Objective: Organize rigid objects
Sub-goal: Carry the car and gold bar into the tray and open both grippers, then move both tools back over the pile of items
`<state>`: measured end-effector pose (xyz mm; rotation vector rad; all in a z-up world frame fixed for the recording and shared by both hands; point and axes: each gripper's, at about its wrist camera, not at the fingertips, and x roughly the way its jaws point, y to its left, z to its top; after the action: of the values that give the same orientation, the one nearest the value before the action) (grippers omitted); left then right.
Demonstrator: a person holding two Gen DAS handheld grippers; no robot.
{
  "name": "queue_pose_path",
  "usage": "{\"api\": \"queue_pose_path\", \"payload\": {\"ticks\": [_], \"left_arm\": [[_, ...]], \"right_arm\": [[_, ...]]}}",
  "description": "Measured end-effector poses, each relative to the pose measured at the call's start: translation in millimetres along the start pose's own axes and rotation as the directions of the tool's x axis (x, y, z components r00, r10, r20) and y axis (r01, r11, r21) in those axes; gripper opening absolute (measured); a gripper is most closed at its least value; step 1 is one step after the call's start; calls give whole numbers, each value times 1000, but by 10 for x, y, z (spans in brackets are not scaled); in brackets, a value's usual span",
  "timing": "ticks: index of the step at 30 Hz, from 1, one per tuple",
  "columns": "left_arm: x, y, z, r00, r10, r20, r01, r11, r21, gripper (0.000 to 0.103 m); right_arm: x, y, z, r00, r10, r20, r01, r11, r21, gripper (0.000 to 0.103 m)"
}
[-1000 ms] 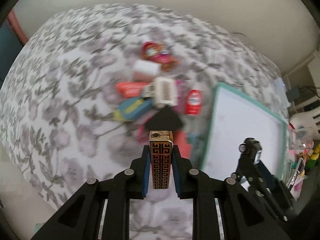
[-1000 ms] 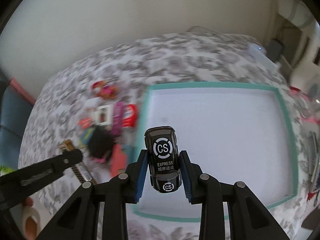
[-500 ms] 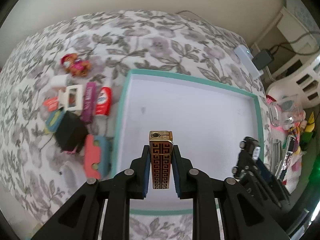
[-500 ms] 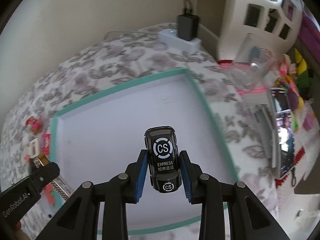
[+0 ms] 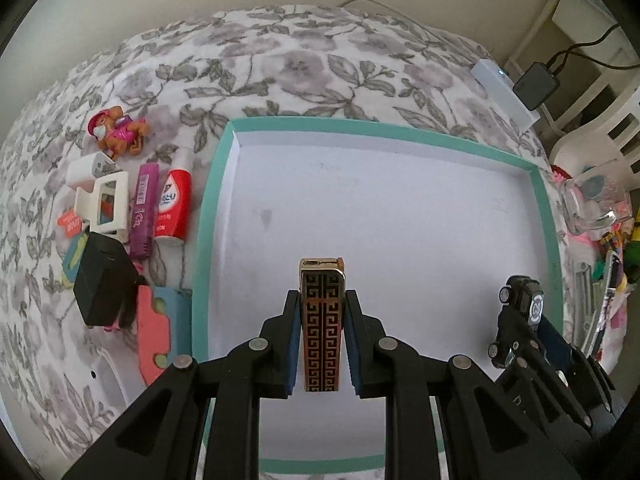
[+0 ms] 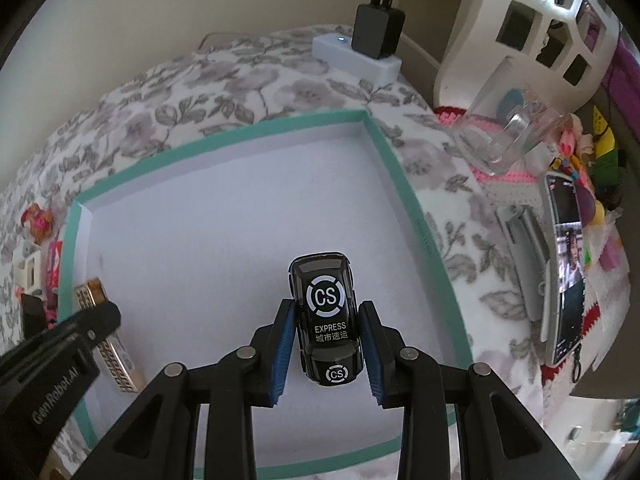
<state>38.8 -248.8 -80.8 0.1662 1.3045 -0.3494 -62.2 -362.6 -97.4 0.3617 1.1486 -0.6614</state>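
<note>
My left gripper [image 5: 322, 304] is shut on a gold and black patterned lighter [image 5: 322, 320], held over the near part of a white tray with a teal rim [image 5: 216, 176]. My right gripper [image 6: 326, 320] is shut on a black toy car [image 6: 326, 312] marked CS EXPRESS, over the tray's [image 6: 416, 216] right half. The car and right gripper show at the right of the left wrist view [image 5: 524, 304]; the lighter shows at the left of the right wrist view [image 6: 104, 340]. Nothing lies on the tray floor that I can see.
Left of the tray on the floral cloth lie a toy figure [image 5: 118, 130], a white frame [image 5: 106, 200], a purple bar [image 5: 143, 208], a red tube [image 5: 174, 208], a black box [image 5: 102, 280] and a pink piece [image 5: 154, 332]. Right of it are a power strip [image 6: 356, 58], clear cup [image 6: 508, 132] and phone [image 6: 566, 264].
Both grippers swung right from the pile of objects to above the tray, each keeping its object. In the last half second they lowered closer to the tray.
</note>
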Motion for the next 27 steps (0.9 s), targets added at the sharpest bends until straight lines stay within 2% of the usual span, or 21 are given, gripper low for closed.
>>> {"api": "queue_pose_path", "payload": {"ticks": [6,9,11,13,15,17,23,26,27], "left_arm": [[38,90,12,1000,-1,-9,1,1000,-20,22],[-16,115,16,1000,2,11,-2,1000,-20,26],[-45,123,17,1000,10,26,-10,1000,-18,43],[-63,132,20,999,22,34,-21,1000,-19,50],[-79,159,24,999,33,37,-33,999,-23,54],[-90,192,21,998,48,39,-46,998,-32,67],[-102,276,28,994,98,47,-96,994,-50,86],[-98,316,36,991,124,49,-121,991,-56,86],[-95,332,38,990,131,48,-128,990,-59,87]], "right_arm": [[40,3,-22,1000,-1,-10,1,1000,9,35],[33,9,-20,1000,-1,-6,1,1000,9,35],[39,8,-21,1000,2,-5,-2,1000,13,37],[33,5,-28,1000,1,-1,-1,1000,18,40],[30,4,-29,1000,5,5,-5,1000,23,50],[22,7,-31,1000,9,13,-9,1000,27,57],[19,44,-23,999,13,31,-13,1000,7,68],[25,64,-26,999,13,39,-13,1000,-7,77],[23,68,-24,999,15,44,-14,1000,-10,77]]}}
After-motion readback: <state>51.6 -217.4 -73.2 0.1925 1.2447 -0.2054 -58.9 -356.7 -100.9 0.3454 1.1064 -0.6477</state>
